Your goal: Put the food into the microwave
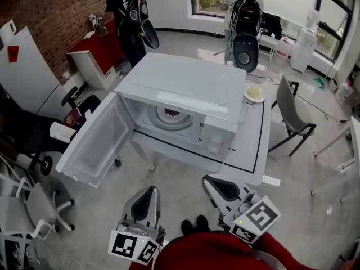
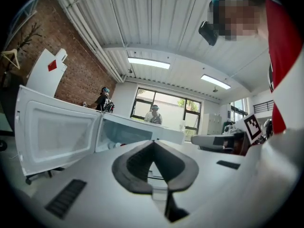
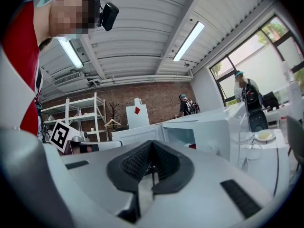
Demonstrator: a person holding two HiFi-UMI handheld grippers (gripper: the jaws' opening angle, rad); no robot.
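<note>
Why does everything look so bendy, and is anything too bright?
Head view: the wide lens bends the table edges, yet the microwave looks sharp. Left gripper view: dark round border, glowing ceiling lights. Right gripper view: same round border, and the window is washed out bright.

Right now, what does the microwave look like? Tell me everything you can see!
The microwave is a white, boxy oven that looks like painted metal. It stands upright on a white table. Its door is swung wide open to the left. Inside, a round, glass-looking turntable carries something dark red. Knobs sit on the right front panel. Nothing else seems to touch it.
</note>
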